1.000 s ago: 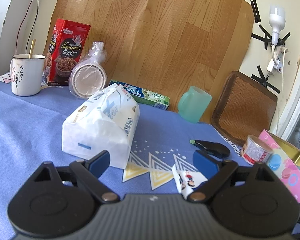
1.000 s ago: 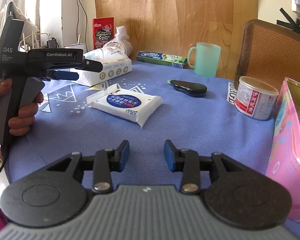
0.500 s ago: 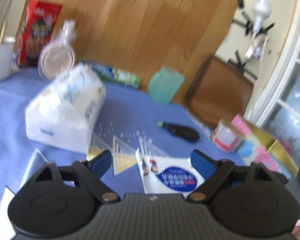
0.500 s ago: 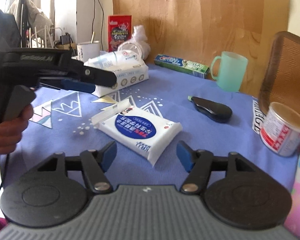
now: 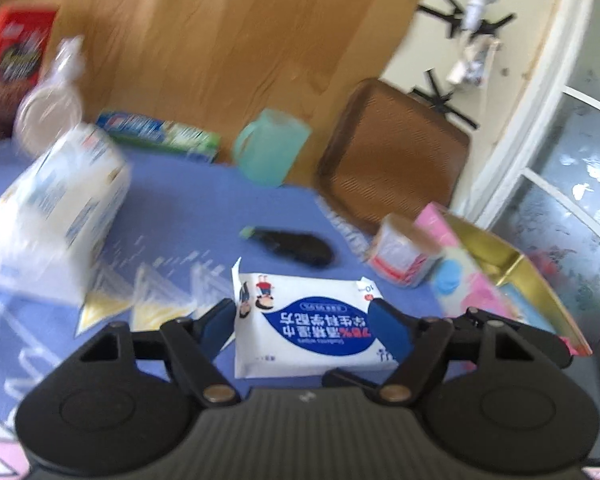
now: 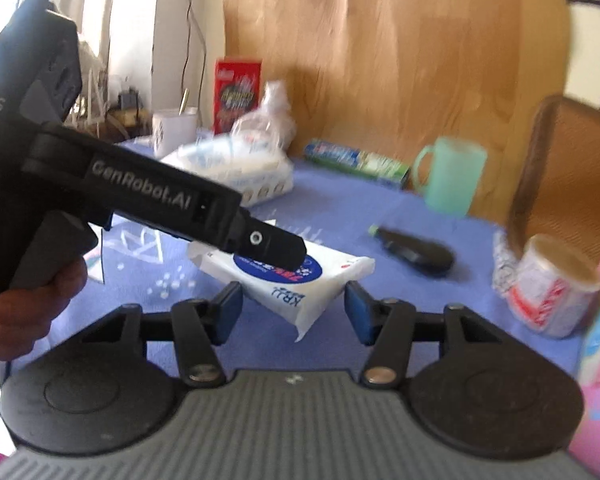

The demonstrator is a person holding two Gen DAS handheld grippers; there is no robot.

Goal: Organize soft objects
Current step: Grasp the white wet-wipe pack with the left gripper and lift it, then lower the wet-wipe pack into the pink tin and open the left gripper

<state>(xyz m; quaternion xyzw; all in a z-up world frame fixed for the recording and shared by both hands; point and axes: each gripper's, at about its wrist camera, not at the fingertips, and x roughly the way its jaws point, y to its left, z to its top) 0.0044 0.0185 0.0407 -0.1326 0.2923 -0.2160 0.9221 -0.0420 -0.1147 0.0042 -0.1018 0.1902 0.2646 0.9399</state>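
1. Your left gripper (image 5: 302, 320) is closing, with the flat wet-wipes pack (image 5: 308, 328) lying between its blue pads; the right-hand pad looks to be at the pack's edge and the left-hand pad just off its corner, and the blur is keeping me from telling whether either is pressing yet.
2. Your right gripper (image 6: 294, 312) is also closing, and the near corner of the same pack (image 6: 296, 276) is sitting between its fingers, clear of both pads.
3. From the right wrist view, your left gripper's black finger (image 6: 268, 246) is reaching in from the left over the top of the pack, with your hand (image 6: 32, 312) wrapping the handle.
4. The pack is lying on the blue tablecloth (image 5: 188, 208).
5. Ahead and left of your left gripper, the big tissue pack (image 5: 56, 212) is standing; straight ahead, a black stapler-like object (image 5: 292, 242) is resting just beyond the wipes.
6. Off to the right of both grippers, a small tin (image 6: 548, 288) and a pink box (image 5: 480, 276) are sitting near each other.
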